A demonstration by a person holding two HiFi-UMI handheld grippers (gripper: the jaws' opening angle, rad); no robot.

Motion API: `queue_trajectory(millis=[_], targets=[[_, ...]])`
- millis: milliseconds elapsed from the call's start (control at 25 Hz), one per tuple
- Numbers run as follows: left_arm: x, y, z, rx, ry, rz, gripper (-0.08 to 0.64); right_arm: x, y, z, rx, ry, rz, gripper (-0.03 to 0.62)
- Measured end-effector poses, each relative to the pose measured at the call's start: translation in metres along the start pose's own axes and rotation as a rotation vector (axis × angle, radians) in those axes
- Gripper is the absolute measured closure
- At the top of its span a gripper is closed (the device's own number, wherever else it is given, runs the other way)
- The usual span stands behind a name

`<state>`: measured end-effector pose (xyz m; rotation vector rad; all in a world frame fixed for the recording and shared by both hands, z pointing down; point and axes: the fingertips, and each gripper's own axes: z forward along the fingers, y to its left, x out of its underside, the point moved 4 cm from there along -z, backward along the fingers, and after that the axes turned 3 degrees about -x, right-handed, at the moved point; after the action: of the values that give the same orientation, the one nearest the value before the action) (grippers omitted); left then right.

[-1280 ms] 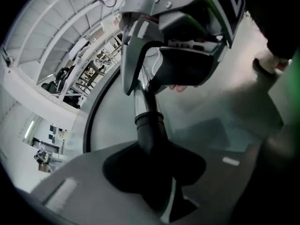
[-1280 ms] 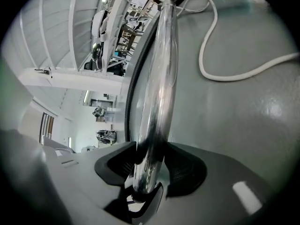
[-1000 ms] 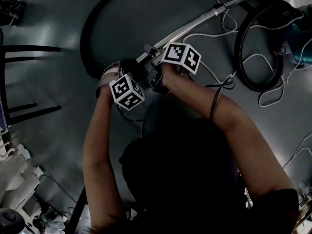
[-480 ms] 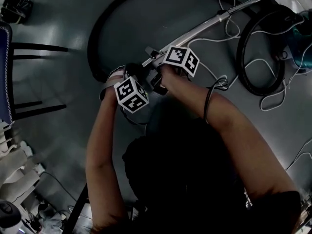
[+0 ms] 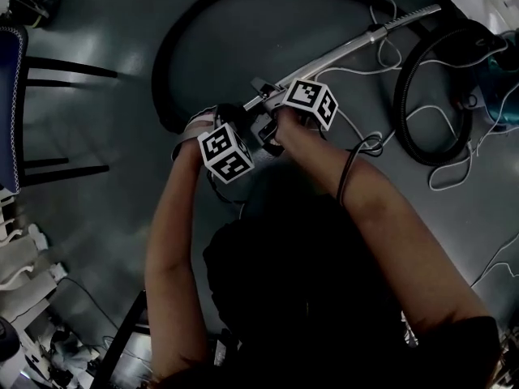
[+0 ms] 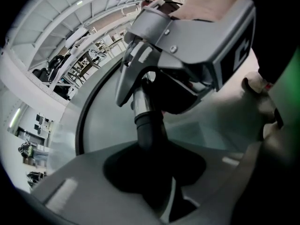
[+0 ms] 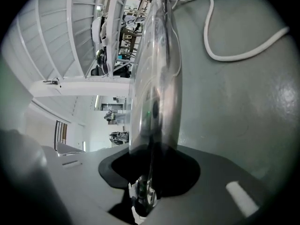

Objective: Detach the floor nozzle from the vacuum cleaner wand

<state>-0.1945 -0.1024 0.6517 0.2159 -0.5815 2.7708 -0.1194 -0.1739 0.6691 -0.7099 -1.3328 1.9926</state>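
**Wand and nozzle joint.** The black nozzle neck (image 6: 151, 130) sits at the low end of the chrome wand (image 5: 345, 51), at the middle of the head view and over the grey floor (image 5: 97, 217). The rest of the floor nozzle cannot be made out there, because both hands and the marker cubes cover it.

**Left gripper** (image 6: 154, 170). It points steeply down, with its jaws clamped on the nozzle neck just below the point where the neck meets the chrome tube.

**Right gripper** (image 7: 150, 179). It sits just beside the left one, a little further up the tube. Its jaws have just been closing, and they grasp the wand, which runs between them and away from its camera. In the left gripper view its grey body fills the space above the joint and hides the wand beyond it.

**Surroundings.**
- From the grippers the wand slants up and to the right, towards the vacuum cleaner body (image 5: 496, 71) at the right edge.
- A black hose (image 5: 174, 47) arcs from the far end of the wand round to the left of the hands.
- A second dark loop (image 5: 403, 87) lies beside the cleaner body.
- A white cable (image 5: 454, 164) trails in loose bends across the floor near the wand and the cleaner body.
- A thin black cable (image 5: 350, 168) loops over the right forearm.
- A chair (image 5: 10, 96) with a blue seat and black legs stands well apart at the left edge.
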Motion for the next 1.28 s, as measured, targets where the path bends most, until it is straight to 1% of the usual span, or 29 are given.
queue_trajectory(millis=[120,200,360,600,720,840,880,920,960,1000,1120,1160,1200,1280], targets=[[0.000,-0.003,0.002,-0.006,-0.014,0.002,0.437,0.000,-0.003,0.001,-0.023,0.052,-0.020,0.480],[-0.001,-0.004,0.002,-0.008,-0.019,0.001,0.437,0.000,-0.003,0.001,-0.022,0.074,-0.024,0.480],[-0.006,-0.003,0.000,-0.019,-0.032,0.000,0.440,-0.005,-0.001,-0.003,-0.011,0.046,-0.019,0.483],[-0.009,-0.005,-0.005,-0.008,-0.070,-0.014,0.440,-0.007,0.001,-0.006,-0.020,0.057,-0.024,0.486],[-0.013,-0.005,-0.007,0.046,-0.080,-0.045,0.439,-0.011,0.003,-0.008,-0.039,0.055,-0.038,0.486],[-0.015,-0.006,-0.011,0.147,-0.101,-0.113,0.437,-0.014,0.007,-0.009,-0.069,0.049,-0.057,0.488],[-0.016,-0.006,-0.013,0.174,-0.112,-0.136,0.437,-0.015,0.009,-0.009,-0.082,0.045,-0.059,0.489],[-0.017,-0.004,-0.015,0.181,-0.122,-0.149,0.435,-0.016,0.011,-0.008,-0.093,0.042,-0.058,0.489],[-0.018,-0.003,-0.016,0.161,-0.129,-0.150,0.434,-0.017,0.013,-0.008,-0.100,0.040,-0.055,0.489],[-0.018,-0.003,-0.016,0.115,-0.131,-0.136,0.434,-0.019,0.013,-0.007,-0.101,0.040,-0.050,0.492],[-0.014,-0.008,-0.014,-0.074,-0.121,-0.055,0.437,-0.017,0.009,-0.008,-0.073,0.044,-0.027,0.497],[-0.012,-0.010,-0.013,-0.110,-0.119,-0.038,0.437,-0.016,0.007,-0.008,-0.058,0.044,-0.020,0.499],[-0.011,-0.011,-0.012,-0.121,-0.121,-0.032,0.439,-0.016,0.005,-0.008,-0.048,0.044,-0.018,0.501],[-0.012,-0.010,-0.012,-0.088,-0.135,-0.040,0.437,-0.017,0.006,-0.008,-0.062,0.040,-0.025,0.502]])
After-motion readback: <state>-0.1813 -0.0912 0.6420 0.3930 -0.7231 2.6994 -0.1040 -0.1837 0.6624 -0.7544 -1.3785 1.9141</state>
